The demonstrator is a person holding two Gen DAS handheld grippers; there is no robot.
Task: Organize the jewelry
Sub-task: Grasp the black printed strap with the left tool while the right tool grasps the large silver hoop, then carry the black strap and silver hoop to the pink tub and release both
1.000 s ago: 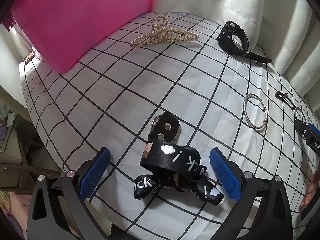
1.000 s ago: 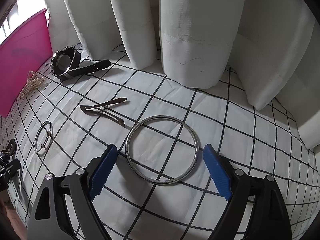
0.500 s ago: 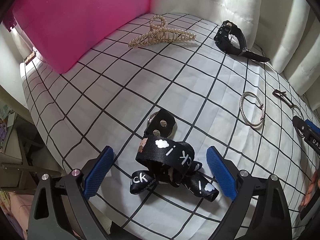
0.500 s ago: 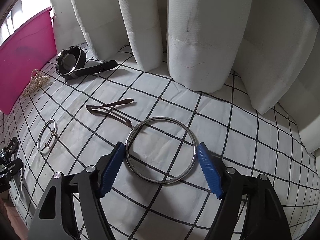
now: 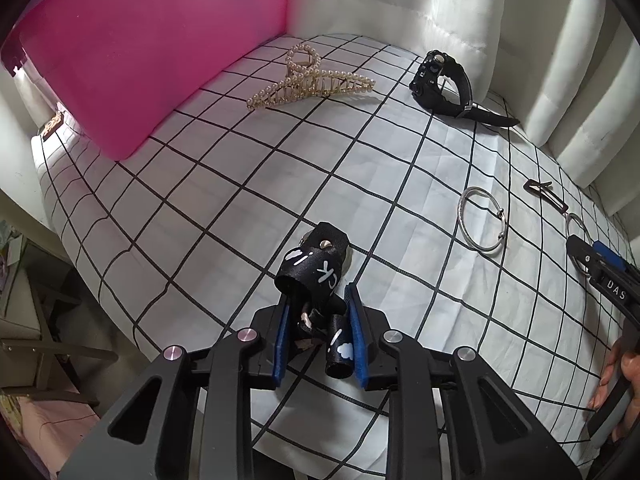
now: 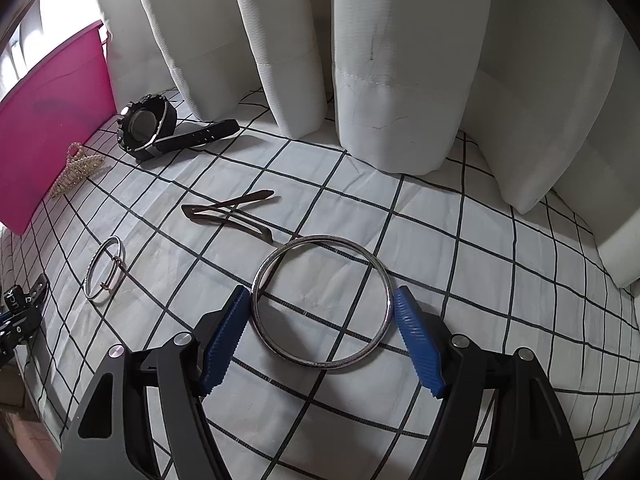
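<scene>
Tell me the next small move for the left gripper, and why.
Probably lift. The left gripper has just closed its jaws on the black printed strap, which is bunched between the pads while part of it lies on the checked sheet. The pink bin stands beyond.

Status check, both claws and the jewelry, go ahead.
Left claw shut on black printed strap. Right claw has been closing, pads at large silver bangle, grip unconfirmed. Nothing in the way.
</scene>
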